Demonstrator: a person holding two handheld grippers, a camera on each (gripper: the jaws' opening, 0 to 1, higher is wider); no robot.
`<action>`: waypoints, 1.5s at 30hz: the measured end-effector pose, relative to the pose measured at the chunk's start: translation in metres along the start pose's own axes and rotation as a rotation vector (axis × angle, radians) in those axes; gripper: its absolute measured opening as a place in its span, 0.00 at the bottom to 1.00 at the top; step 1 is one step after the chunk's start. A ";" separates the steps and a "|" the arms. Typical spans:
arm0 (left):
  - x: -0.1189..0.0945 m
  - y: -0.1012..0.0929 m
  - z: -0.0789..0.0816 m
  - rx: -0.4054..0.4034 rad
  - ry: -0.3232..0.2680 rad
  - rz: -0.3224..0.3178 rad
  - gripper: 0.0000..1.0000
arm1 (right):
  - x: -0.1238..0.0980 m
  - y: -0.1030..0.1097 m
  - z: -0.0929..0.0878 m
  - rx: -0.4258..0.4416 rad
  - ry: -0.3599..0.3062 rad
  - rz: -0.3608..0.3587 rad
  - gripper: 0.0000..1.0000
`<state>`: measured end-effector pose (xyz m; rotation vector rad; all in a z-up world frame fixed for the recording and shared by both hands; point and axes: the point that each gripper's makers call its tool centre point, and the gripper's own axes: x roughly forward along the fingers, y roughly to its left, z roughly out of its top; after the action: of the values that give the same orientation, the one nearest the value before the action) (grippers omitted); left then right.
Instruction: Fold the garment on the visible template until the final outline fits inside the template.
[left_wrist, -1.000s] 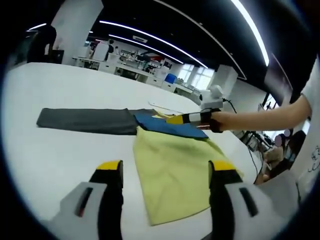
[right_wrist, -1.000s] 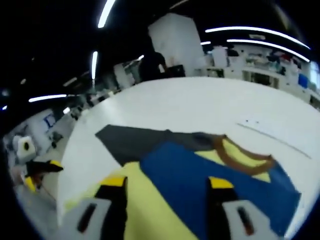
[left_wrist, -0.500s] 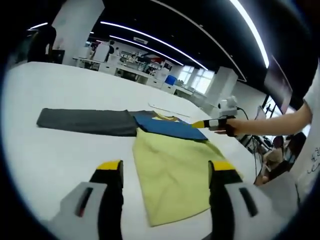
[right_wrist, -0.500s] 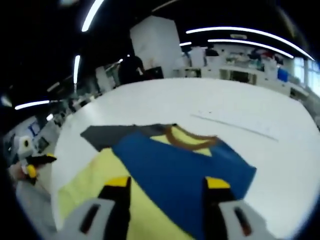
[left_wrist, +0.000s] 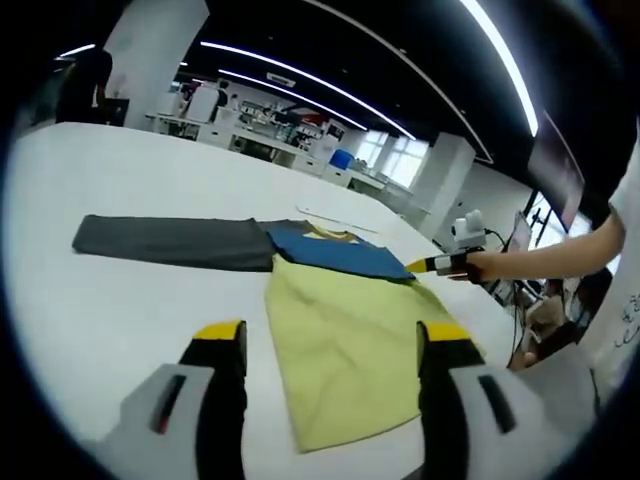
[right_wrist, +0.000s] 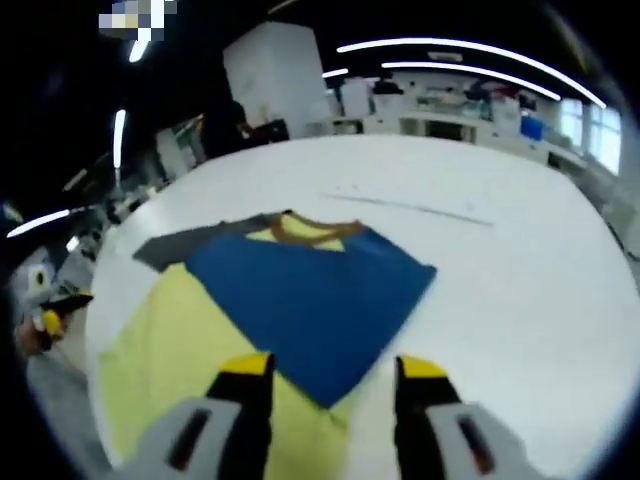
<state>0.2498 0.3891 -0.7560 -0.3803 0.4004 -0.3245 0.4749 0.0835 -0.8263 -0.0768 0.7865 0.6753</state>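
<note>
Folding the shirt (left_wrist: 340, 340) further is my judgement of the step in hand: one blue sleeve (right_wrist: 300, 305) already lies across the yellow body, while the grey sleeve (left_wrist: 165, 241) is spread flat toward the far side of the white tabletop (left_wrist: 120, 310). My left claw (left_wrist: 330, 345) hangs open and empty above the yellow hem, and my right claw (right_wrist: 325, 368) is open and empty just over the blue panel's near edge. To do it well, I would pinch the grey cuff cleanly, lift low, carry it straight across and lay it smooth. I cannot make out any template outline.
</note>
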 end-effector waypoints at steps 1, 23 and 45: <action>0.000 0.000 0.000 -0.001 -0.001 0.000 0.66 | -0.002 0.001 -0.002 -0.003 0.003 -0.001 0.45; 0.000 0.000 -0.002 -0.001 0.008 -0.004 0.65 | -0.006 -0.003 -0.006 -0.066 -0.024 -0.079 0.00; 0.001 -0.003 -0.003 -0.004 0.017 -0.008 0.65 | -0.023 -0.012 -0.029 -0.084 -0.017 -0.107 0.16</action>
<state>0.2485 0.3854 -0.7581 -0.3834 0.4167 -0.3354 0.4514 0.0530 -0.8337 -0.1879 0.7320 0.6068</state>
